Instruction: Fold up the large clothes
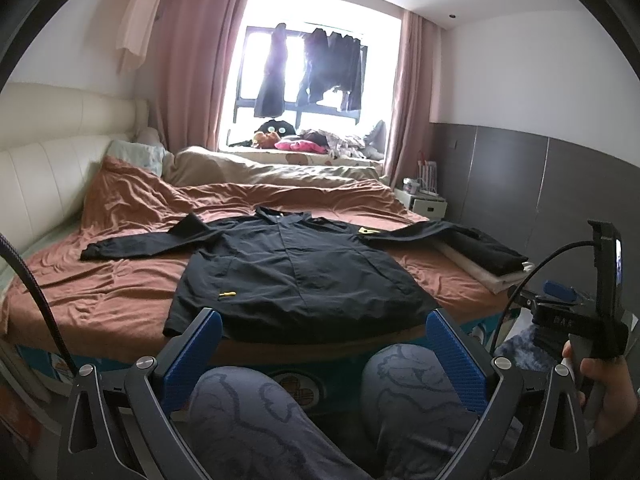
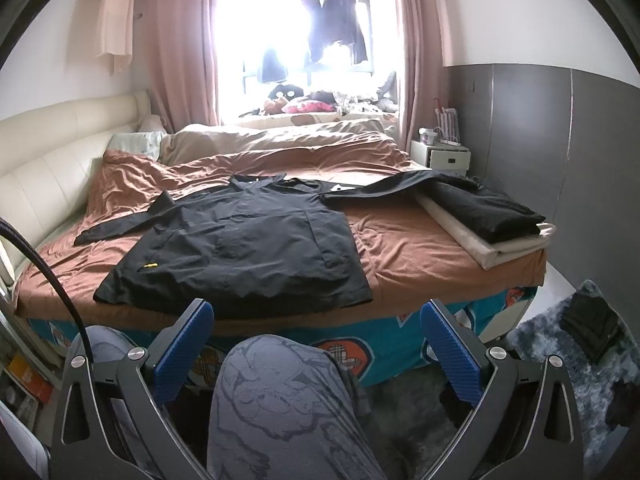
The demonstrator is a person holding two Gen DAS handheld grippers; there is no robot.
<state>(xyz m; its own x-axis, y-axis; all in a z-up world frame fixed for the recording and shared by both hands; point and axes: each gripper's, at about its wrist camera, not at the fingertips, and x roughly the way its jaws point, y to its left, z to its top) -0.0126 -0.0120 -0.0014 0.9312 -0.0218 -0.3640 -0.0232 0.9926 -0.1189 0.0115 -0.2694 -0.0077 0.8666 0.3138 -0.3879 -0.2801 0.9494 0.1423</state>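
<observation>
one black jacket (image 1: pixel 296 268) spread flat, front up, on brown bedsheet (image 1: pixel 120 300), hem at near bed edge, both sleeves stretched outward – no fold made yet. right sleeve end (image 2: pixel 404 184) lies toward folded dark garment (image 2: pixel 488 210) stacked on pale board, probably done already. left gripper (image 1: pixel 324 336) and right gripper (image 2: pixel 316 328) held wide apart, nothing gripped, short of hem, above knees – all folding judged left.

Ahead of the fingers, glare washes out the dark hanging clothes (image 2: pixel 336 20) at the window. The black long-sleeved jacket (image 1: pixel 296 276) hides its near hem behind the left gripper's blue ribbed fingertips (image 1: pixel 204 328).
</observation>
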